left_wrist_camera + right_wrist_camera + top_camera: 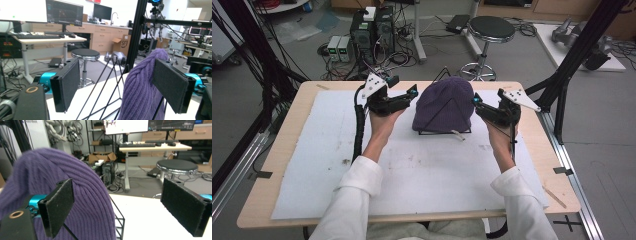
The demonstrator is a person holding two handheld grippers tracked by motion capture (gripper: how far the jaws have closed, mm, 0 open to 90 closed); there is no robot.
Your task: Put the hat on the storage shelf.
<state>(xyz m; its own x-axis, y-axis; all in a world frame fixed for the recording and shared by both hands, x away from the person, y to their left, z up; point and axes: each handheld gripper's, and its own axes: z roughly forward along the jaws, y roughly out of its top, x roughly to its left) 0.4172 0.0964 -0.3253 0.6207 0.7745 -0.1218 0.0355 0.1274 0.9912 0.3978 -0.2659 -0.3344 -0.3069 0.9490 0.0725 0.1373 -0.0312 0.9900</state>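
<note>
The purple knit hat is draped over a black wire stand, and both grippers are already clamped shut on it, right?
Not quite: both grippers, left and right, are open beside the purple knit hat, as both gripper views show. It is draped over the black wire stand.

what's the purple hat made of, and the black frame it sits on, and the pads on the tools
The purple hat looks like knitted wool or acrylic yarn: matte, with ribbed rows and cable twists plain in both gripper views. The black frame seems to be thin metal wire, painted or coated black; its rods are straight and slim. The pads look like black felt or foam, with a fuzzy, dull surface.
</note>
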